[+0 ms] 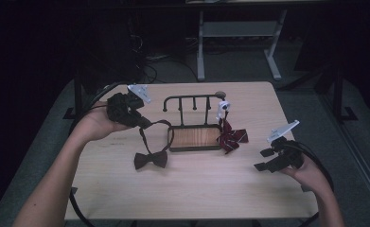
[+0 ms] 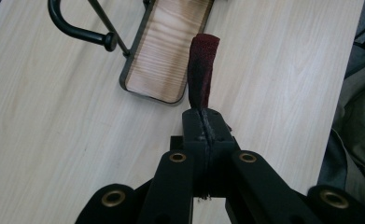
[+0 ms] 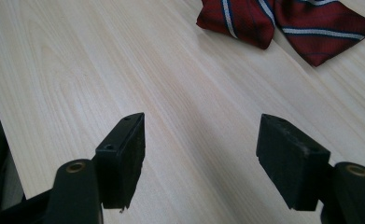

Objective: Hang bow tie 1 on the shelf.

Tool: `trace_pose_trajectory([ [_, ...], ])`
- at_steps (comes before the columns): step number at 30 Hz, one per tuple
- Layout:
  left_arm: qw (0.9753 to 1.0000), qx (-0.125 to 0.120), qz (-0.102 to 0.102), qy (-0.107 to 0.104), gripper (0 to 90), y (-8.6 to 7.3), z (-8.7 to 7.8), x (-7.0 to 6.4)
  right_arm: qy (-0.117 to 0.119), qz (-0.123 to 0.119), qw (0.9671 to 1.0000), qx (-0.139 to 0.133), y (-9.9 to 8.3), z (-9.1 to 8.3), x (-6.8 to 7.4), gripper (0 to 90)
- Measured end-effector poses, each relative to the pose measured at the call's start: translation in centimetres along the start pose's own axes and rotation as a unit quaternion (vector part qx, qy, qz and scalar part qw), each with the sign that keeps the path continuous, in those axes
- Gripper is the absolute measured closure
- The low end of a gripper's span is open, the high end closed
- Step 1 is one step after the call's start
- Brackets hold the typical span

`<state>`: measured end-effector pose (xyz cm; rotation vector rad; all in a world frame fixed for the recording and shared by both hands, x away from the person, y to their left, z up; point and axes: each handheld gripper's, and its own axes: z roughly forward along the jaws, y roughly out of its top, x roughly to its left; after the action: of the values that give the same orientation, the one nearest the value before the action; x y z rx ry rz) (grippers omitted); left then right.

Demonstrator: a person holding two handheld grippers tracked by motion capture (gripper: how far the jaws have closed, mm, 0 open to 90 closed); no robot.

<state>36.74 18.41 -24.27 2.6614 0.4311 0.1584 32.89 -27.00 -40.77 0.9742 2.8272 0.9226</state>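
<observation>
One strap (image 2: 201, 70) is clamped in my left gripper (image 1: 142, 122); right gripper (image 3: 201, 158) gapes idle. Risk: bow tie (image 1: 150, 160) snags rack (image 1: 192, 101), slipping loose.

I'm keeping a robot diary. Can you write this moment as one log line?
left gripper: shut on dark bow tie strap | right gripper: open above table | striped bow tie: beside rack

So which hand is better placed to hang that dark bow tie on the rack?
Probably the left. The left claw is already shut on the dark bow tie's strap, beside the rack. The right claw is open, holding nothing, nearer the striped bow tie.
</observation>
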Motion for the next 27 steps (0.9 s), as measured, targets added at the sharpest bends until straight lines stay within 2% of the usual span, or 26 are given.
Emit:
trace_pose_trajectory([
  [9,0.9999,-0.003,-0.012,0.001,89.9,0.5,-0.2,1.2,0.0,-0.001,1.0,0.002,0.1,0.0,0.1,32.6],
  [21,0.9997,0.015,-0.018,0.001,89.9,1.6,0.2,2.6,0.001,-0.001,1.0,-0.001,0.0,-0.1,0.0,32.6],
  [27,0.9994,0.024,-0.022,0.01,89.9,2.2,0.0,3.2,0.001,0.001,1.0,0.0,0.0,-0.1,0.0,32.6],
])
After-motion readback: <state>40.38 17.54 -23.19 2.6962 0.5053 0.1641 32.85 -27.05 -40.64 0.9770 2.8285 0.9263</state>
